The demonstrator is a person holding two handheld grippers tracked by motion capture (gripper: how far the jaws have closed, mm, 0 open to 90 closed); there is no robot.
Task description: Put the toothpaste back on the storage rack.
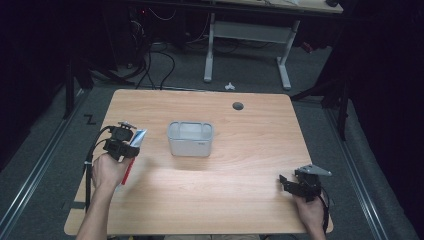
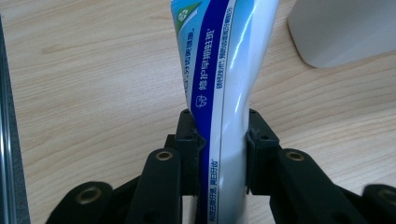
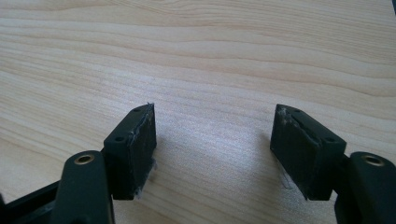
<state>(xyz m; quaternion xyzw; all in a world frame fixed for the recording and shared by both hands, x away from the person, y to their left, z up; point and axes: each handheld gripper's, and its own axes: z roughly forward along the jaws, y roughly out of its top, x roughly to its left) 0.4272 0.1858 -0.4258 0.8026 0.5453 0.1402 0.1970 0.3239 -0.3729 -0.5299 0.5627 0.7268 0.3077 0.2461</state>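
Note:
A blue and white toothpaste tube (image 2: 219,70) runs upward between the two black jaws of my left gripper (image 2: 223,140), which is shut on it. In the high view that gripper (image 1: 131,142) sits at the table's left, with the tube's white end (image 1: 139,136) pointing toward a translucent white box (image 1: 190,138) and a red part (image 1: 127,172) below the hand. The box's corner (image 2: 341,28) lies at the upper right of the left gripper view. My right gripper (image 1: 287,181) rests at the table's front right, open, with bare wood between its pads (image 3: 135,140).
The wooden table (image 1: 250,130) has a dark round cable hole (image 1: 238,106) near its far edge. Beyond the table stand a white desk frame (image 1: 247,35) and cables on a grey floor. A dark strip (image 2: 7,140) runs along the table's left side.

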